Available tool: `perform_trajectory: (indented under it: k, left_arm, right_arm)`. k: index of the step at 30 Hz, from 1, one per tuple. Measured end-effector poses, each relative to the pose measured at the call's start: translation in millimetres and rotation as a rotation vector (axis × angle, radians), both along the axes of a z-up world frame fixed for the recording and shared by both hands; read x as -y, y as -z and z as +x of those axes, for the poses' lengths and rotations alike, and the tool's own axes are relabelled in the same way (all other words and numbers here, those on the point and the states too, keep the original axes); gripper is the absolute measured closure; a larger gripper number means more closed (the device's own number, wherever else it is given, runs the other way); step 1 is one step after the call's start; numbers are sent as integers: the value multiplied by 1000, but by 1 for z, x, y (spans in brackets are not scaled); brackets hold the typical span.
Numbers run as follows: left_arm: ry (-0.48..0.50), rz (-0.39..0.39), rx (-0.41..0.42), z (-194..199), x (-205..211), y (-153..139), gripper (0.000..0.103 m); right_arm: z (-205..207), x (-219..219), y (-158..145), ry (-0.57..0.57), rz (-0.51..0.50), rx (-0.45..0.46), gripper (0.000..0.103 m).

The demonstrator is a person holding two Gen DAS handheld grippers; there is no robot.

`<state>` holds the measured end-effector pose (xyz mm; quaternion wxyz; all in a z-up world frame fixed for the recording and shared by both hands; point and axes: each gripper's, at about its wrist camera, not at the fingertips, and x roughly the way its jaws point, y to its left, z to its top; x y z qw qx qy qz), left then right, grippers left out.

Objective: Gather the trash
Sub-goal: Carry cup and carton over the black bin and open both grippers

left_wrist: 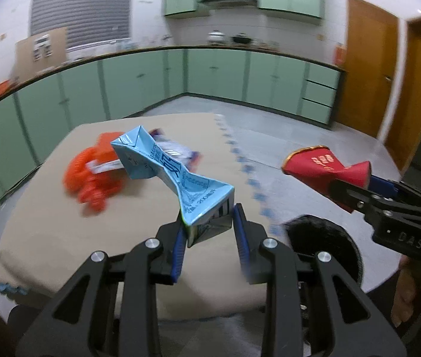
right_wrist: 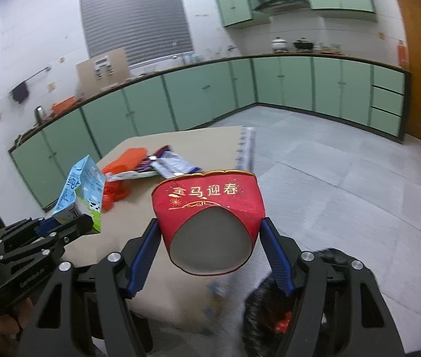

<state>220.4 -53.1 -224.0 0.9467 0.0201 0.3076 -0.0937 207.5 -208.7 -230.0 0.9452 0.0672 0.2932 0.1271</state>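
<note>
My left gripper [left_wrist: 209,226] is shut on the end of a crushed light-blue milk carton [left_wrist: 165,166] and holds it above the table; the carton also shows in the right wrist view [right_wrist: 81,192]. My right gripper [right_wrist: 210,238] is shut on a red paper cup [right_wrist: 210,217] with gold characters, held above the table's right edge; the cup also shows in the left wrist view [left_wrist: 326,168]. An orange plastic wrapper [left_wrist: 91,175] and a white-and-blue wrapper [right_wrist: 170,162] lie on the table behind.
The table has a beige cloth [left_wrist: 61,238]. A black bin with a dark bag [right_wrist: 272,306] sits below the table's right side, with something red inside. Green kitchen cabinets [left_wrist: 139,83] line the walls; grey tiled floor [right_wrist: 344,178] lies to the right.
</note>
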Motion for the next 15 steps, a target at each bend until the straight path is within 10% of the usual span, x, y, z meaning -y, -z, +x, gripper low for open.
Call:
perform_trajectory:
  k: [15]
  left_arm:
    - [390, 37, -58, -6, 132, 39, 75]
  right_arm:
    - [-52, 116, 28, 271, 17, -80, 36]
